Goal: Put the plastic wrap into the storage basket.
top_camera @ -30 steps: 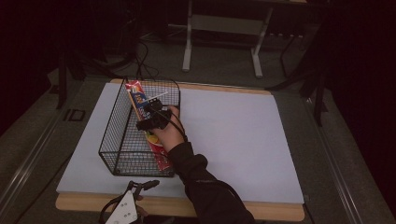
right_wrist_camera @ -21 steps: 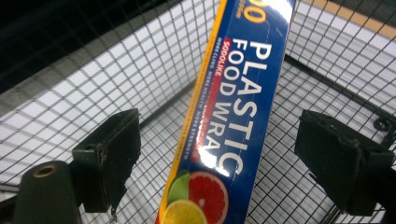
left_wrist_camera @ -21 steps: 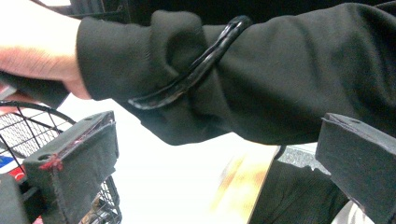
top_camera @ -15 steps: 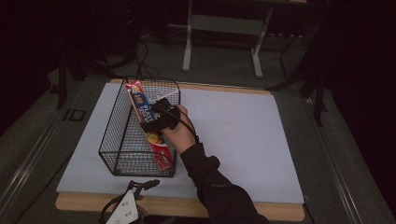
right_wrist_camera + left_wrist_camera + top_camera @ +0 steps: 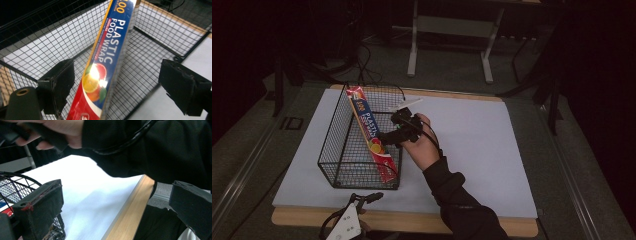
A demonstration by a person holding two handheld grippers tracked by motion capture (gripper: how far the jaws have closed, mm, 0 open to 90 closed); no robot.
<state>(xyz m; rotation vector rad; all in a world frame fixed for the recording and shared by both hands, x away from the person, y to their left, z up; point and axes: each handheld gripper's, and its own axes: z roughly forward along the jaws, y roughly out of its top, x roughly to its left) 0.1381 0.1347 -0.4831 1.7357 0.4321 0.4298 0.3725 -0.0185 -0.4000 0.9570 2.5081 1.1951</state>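
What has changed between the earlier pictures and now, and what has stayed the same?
The right gripper has drawn back toward the right side of the wire basket and a little upward. Its jaws have just been opening and now stand apart, letting go of the plastic food wrap box, which lies between them untouched. The box, the basket and the left gripper at the table's near edge stayed as they were.

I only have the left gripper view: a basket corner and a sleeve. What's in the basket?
Observer: A food wrap box, slanting lengthwise through the basket, far end raised.
Operator: Does the right gripper hold it?
Observer: No. The food wrap box is between its jaws, which have just been opening; the pads stand clear.
Operator: And my left gripper?
Observer: By the table's near edge, in front of the basket.
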